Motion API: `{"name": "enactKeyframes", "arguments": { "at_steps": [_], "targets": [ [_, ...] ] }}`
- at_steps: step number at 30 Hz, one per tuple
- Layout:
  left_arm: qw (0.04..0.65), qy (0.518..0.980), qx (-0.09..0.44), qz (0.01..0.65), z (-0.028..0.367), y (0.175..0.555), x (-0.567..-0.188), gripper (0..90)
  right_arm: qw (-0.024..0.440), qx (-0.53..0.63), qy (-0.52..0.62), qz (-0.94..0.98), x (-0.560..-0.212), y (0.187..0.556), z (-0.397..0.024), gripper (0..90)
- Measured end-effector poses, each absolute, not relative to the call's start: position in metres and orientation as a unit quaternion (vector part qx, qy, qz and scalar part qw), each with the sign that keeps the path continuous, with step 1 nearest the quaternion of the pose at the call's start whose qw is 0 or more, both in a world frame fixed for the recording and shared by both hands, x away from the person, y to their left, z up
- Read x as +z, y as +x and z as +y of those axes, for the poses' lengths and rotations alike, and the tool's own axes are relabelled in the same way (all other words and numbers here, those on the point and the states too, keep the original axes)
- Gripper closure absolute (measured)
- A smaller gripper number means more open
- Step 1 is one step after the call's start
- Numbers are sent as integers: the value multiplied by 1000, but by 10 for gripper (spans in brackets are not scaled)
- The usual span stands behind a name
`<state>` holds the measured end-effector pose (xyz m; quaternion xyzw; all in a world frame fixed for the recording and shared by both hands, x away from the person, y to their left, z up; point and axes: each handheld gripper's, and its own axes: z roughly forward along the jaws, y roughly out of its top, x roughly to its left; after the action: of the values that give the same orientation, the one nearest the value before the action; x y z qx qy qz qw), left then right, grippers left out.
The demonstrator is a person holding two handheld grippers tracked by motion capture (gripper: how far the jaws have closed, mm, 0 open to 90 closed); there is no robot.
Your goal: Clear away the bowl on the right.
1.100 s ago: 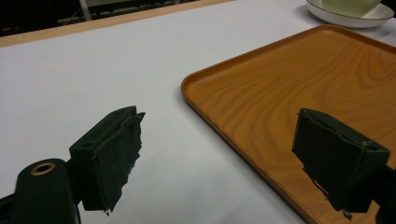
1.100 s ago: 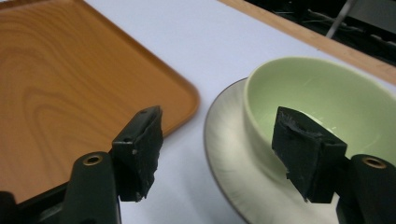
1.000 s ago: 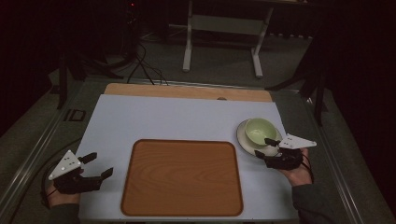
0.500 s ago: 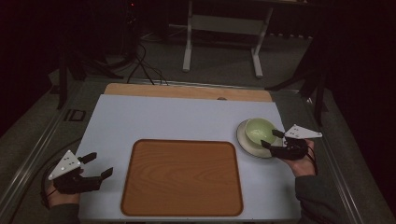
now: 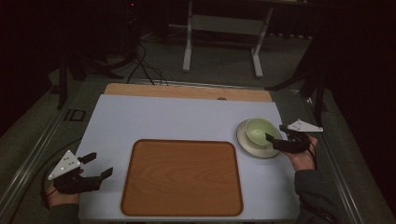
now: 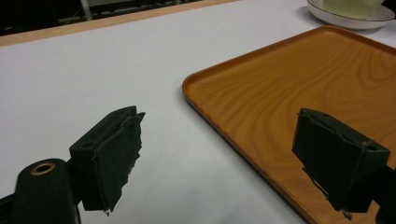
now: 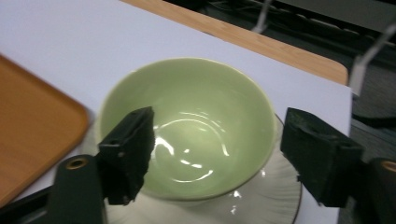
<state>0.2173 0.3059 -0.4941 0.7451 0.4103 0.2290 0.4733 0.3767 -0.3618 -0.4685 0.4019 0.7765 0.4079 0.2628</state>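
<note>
Overhead, in the high view, the right gripper (image 5: 276, 138) sits at the right edge of the tabletop (image 5: 177, 121), its jaws spread and pointing left at the green bowl (image 5: 258, 130). They have just been opening, and the bowl's near rim lies close to their tips, though contact cannot be told from here. The bowl stands on a white saucer (image 5: 247, 144), just beside the far right corner of the wooden tray (image 5: 182, 179). The left gripper (image 5: 99, 165) rests near the tabletop's left front corner, jaws spread on nothing, well apart from the tray's left rim. Bare white surface stretches beyond the tray to the far wooden edge.

Seen in the left gripper view, the left gripper's jaws stand wide over bare tabletop and the tray's corner, with the saucer far off at the top right.

Closer, in the right gripper view, the bowl lies between the spread jaws, one over its inside, the other outside its rim above the saucer; neither presses it. The tray's edge lies at the left.
</note>
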Motion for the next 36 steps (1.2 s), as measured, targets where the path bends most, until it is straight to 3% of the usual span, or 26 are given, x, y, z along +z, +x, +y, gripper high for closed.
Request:
{"name": "enactKeyframes", "arguments": {
  "at_steps": [9,17,22,29,36],
  "targets": [
    [474,745,228,410,306,217,-494,155,248,364,452,776,-482,392,-362,274],
    [474,745,228,410,306,217,-494,155,220,334,479,781,-490,401,-358,468],
    [473,746,228,410,306,217,-494,155,202,321,503,777,-491,406,-356,554],
    [473,746,228,411,306,217,-494,156,159,308,523,779,-498,410,-354,600],
    [473,745,228,411,306,217,-494,156,136,316,529,775,-497,410,-355,759]
  ]
}}
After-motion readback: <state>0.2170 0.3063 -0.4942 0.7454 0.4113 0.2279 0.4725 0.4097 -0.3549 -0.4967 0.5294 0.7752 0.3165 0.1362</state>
